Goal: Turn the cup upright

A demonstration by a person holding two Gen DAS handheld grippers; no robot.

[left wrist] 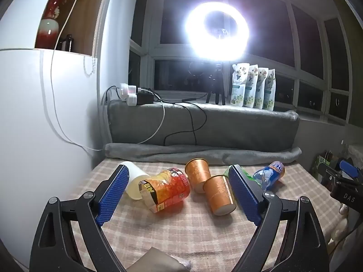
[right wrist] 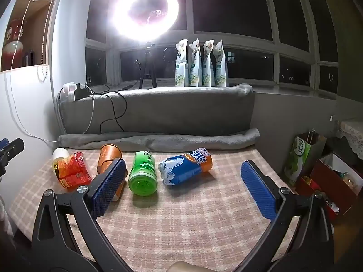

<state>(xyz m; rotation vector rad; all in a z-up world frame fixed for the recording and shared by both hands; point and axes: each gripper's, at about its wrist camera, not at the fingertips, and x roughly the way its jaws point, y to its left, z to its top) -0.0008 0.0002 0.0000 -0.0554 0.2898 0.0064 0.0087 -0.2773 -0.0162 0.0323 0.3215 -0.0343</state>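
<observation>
Several cups lie on their sides on the checked tablecloth. From left: a white cup, a red-orange noodle cup, two orange paper cups, a green cup and a blue "Arctic Ocean" cup. My left gripper is open and empty, just short of the noodle cup and the orange cups. My right gripper is open and empty, with the green and blue cups between its fingers further ahead. The blue cup also shows in the left wrist view.
A rolled grey blanket and a grey-covered ledge close the table's far side. Chargers and cables sit on the ledge at left, a ring light and several pouches behind. Bags and boxes stand right of the table.
</observation>
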